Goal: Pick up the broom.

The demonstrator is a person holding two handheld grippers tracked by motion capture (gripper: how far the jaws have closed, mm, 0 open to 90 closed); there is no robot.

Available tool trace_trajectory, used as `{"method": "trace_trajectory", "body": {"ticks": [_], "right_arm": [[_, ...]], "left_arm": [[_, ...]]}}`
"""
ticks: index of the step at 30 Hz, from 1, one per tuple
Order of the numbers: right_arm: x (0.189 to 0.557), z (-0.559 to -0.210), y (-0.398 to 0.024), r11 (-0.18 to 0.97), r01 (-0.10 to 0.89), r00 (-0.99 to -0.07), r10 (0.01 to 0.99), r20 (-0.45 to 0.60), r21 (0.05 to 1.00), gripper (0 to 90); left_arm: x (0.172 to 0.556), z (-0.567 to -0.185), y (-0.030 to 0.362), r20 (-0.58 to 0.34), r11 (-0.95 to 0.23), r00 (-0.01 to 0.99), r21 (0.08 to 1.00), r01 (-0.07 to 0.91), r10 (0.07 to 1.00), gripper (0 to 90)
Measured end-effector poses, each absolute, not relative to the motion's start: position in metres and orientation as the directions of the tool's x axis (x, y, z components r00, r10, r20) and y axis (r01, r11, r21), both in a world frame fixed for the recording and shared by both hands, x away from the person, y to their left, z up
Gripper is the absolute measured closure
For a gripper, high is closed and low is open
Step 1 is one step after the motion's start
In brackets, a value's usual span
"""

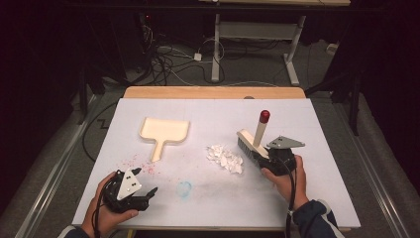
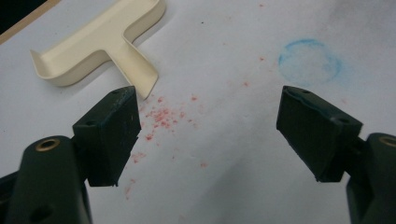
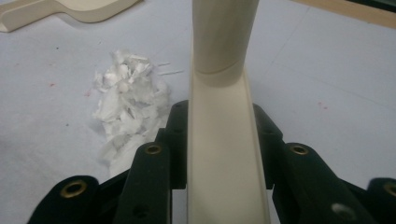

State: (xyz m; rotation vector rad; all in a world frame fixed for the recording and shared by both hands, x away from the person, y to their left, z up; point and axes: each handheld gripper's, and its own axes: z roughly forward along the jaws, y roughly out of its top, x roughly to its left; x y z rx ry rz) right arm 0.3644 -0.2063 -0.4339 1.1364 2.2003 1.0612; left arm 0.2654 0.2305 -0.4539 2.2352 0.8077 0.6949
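A cream hand brush (image 1: pixel 250 140) with dark bristles and a red-tipped handle stands on the white table, its bristles beside a pile of white paper scraps (image 1: pixel 225 158). My right gripper (image 1: pixel 262 154) is shut on the brush's head (image 3: pixel 224 154), with the scrap pile (image 3: pixel 126 112) to its left. A cream dustpan (image 1: pixel 163 133) lies flat at the table's centre left, its handle pointing toward me. My left gripper (image 1: pixel 148 196) rests open near the front left edge, nothing between its jaws. Its own view shows the dustpan (image 2: pixel 102 44) ahead to the left.
Red specks (image 1: pixel 141 163) are scattered near the dustpan's handle, and a faint blue ring (image 1: pixel 184 188) marks the table near the front. Beyond the table's wooden far edge (image 1: pixel 213 92) are floor cables and a desk frame (image 1: pixel 257 34).
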Motion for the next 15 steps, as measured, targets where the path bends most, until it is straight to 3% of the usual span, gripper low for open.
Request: {"method": "trace_trajectory", "body": {"ticks": [15], "right_arm": [[0.347,-0.443,-0.142,0.306,0.462,-0.480,0.875,-0.055,0.832,67.7]], "left_arm": [[0.264,-0.453,0.228,0.222,-0.572,0.679,0.743,0.347,0.700,20.7]]}}
